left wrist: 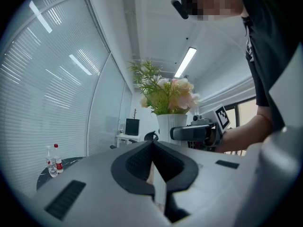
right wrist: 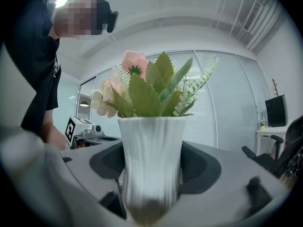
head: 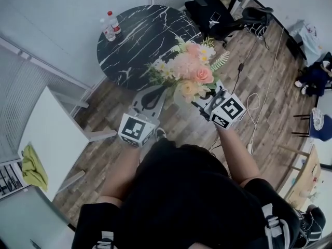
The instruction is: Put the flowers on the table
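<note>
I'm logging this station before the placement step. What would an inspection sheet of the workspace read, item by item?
Surface: round black marbled table, mostly bare.
Job's things: flowers in a white ribbed vase, held in the air, not on the table.
Clutter: two water bottles at the table's far left edge.
Grippers: right gripper clamps the vase; left gripper has its jaws together, empty.
Cables: white cable and black cable on the wooden floor.
Surroundings: black office chair; white side table; yellow-green cloth.
</note>
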